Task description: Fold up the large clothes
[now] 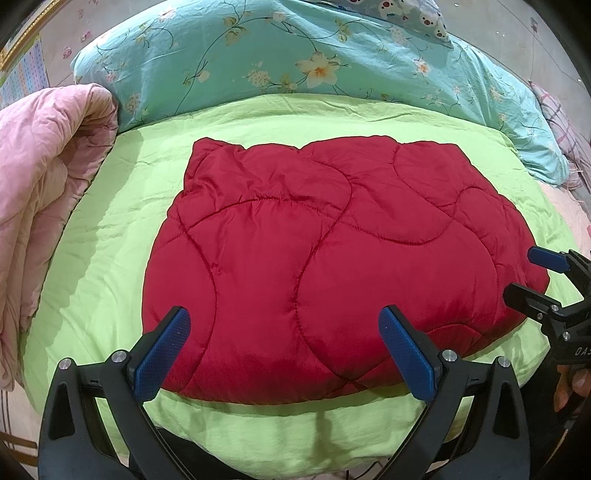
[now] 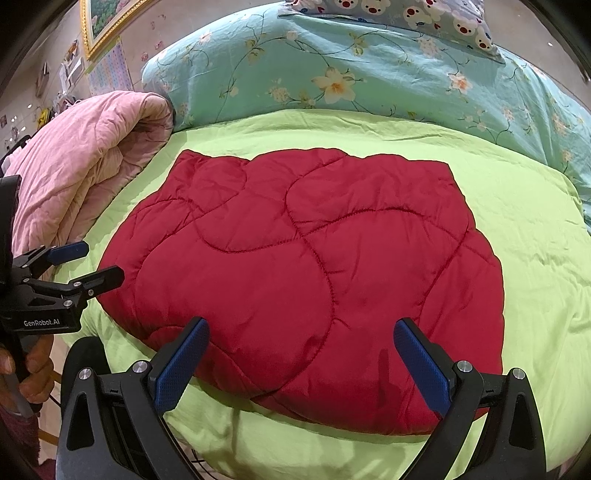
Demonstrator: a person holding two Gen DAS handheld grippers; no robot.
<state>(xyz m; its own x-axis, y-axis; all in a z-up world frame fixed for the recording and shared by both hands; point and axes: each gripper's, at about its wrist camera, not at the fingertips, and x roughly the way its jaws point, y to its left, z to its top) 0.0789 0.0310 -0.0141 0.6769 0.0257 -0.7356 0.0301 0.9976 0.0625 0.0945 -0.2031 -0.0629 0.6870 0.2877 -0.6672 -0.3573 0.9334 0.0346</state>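
Note:
A red quilted garment [image 1: 332, 251] [image 2: 303, 266] lies folded into a flat, roughly square pad in the middle of the lime-green bed sheet [image 1: 110, 229] [image 2: 535, 258]. My left gripper [image 1: 284, 350] hovers over its near edge, open, with nothing between the blue pads [image 1: 162, 354]. It also shows at the left of the right wrist view as the left gripper [image 2: 86, 264], jaws apart beside the garment's left edge. My right gripper [image 2: 301, 369] is open above the garment's near edge. In the left wrist view, the right gripper [image 1: 528, 277] sits by the garment's right edge, empty.
A rolled pink quilt [image 1: 48, 177] [image 2: 85, 155] lies along the bed's left side. A teal floral duvet [image 1: 295, 55] [image 2: 351, 66] and a cartoon-print pillow [image 2: 406, 14] fill the back. A hand [image 2: 33, 365] holds each gripper handle. The bed's front edge runs just below the grippers.

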